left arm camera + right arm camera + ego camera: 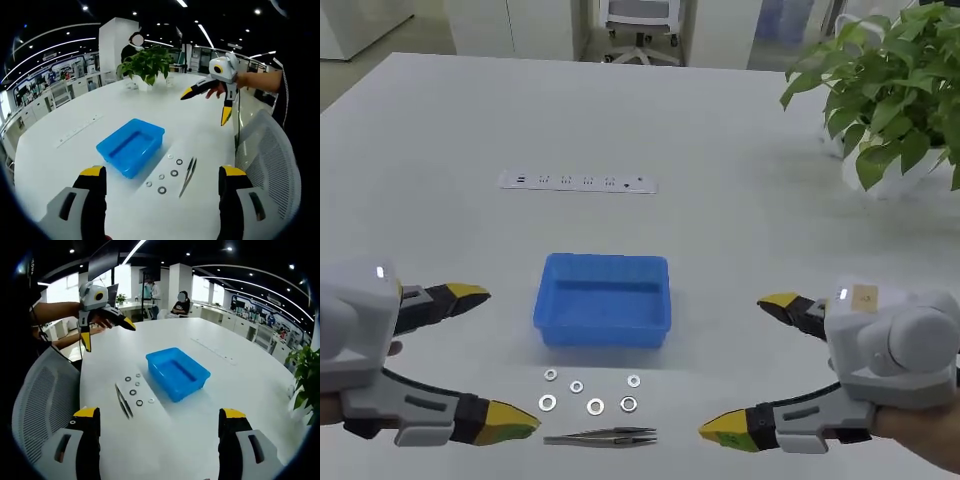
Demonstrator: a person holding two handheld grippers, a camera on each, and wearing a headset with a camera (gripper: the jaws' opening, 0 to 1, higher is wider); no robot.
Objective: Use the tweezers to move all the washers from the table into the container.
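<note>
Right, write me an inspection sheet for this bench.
Surface: white table, no spills seen.
Job's things: blue container, nothing inside; six washers before it; tweezers lying nearest the person.
Clutter: power strip beyond the container.
Grippers: left gripper and right gripper, jaws open, holding nothing, either side of the washers.
Cables: thin dark line under the right gripper, possibly its lead.
Surroundings: potted plant; mesh chair; open office.
</note>
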